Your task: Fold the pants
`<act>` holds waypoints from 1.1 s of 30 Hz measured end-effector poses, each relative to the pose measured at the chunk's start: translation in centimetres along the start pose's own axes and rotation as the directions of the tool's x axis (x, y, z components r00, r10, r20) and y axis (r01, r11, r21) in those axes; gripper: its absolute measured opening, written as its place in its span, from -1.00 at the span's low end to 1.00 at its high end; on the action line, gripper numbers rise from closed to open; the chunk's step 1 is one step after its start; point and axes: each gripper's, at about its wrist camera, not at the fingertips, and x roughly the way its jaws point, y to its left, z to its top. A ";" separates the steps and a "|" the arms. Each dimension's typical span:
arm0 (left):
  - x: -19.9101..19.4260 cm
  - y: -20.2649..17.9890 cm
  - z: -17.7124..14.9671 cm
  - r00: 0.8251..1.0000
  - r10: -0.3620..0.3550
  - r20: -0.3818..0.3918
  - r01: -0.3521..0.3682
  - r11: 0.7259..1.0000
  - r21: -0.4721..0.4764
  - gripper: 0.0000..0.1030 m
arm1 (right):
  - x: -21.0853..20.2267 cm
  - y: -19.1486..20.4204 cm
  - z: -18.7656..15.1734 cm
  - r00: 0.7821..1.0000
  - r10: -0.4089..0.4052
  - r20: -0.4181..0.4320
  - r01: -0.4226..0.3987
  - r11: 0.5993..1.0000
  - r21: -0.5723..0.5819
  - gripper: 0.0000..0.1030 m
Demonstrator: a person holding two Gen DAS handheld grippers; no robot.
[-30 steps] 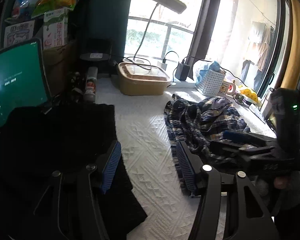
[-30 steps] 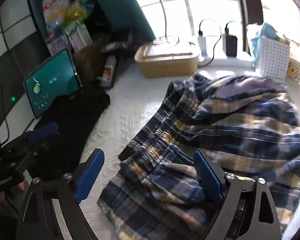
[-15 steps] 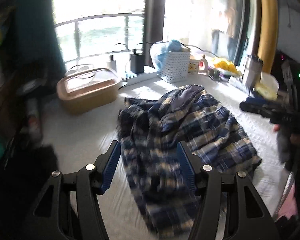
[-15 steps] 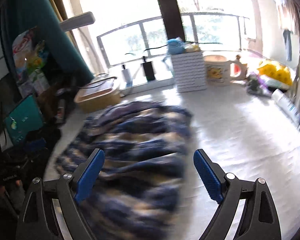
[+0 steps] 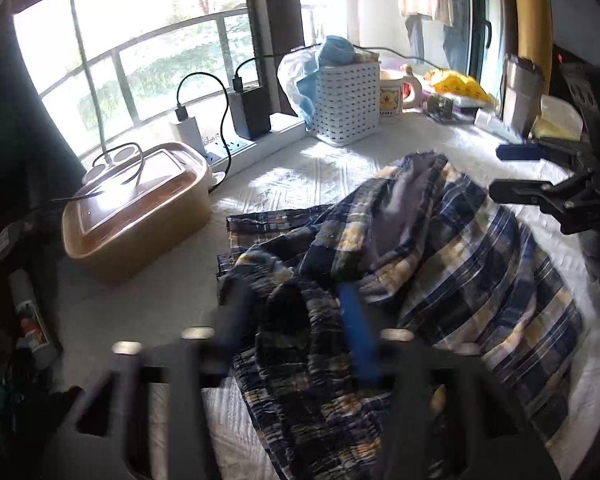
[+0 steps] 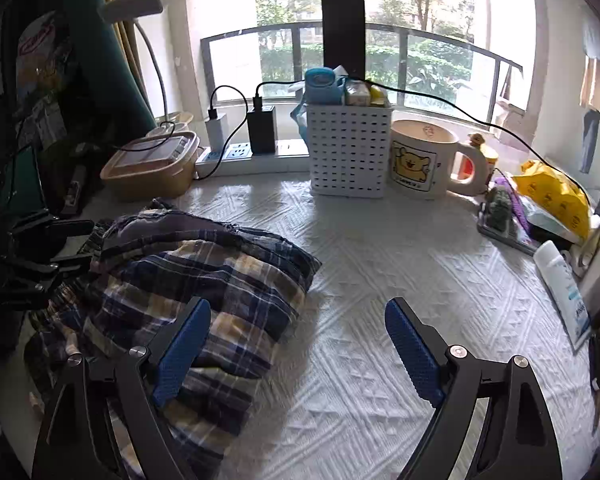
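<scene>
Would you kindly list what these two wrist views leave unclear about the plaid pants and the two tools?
- Left tool, left wrist view: its fingers are motion-blurred while closing, with crumpled blue-and-yellow plaid pants between them; pad contact is unreadable.
- Pants, both views: bunched folds hide the legs' layout, and the near end is cut off by the bottom edge.
- Right tool, right wrist view: open; whether its left finger touches the cloth is unclear.

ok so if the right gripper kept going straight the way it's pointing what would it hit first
Probably the white textured table cover: the right gripper aims down at bare cloth just right of the plaid pants. Its jaws stand open, holding nothing.
</scene>
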 end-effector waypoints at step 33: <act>-5.3 5.0 -0.7 0.984 -0.014 0.178 0.054 0.973 -0.223 -0.27 | 2.6 -1.2 4.1 0.999 -0.032 0.014 0.032 0.999 -0.003 0.56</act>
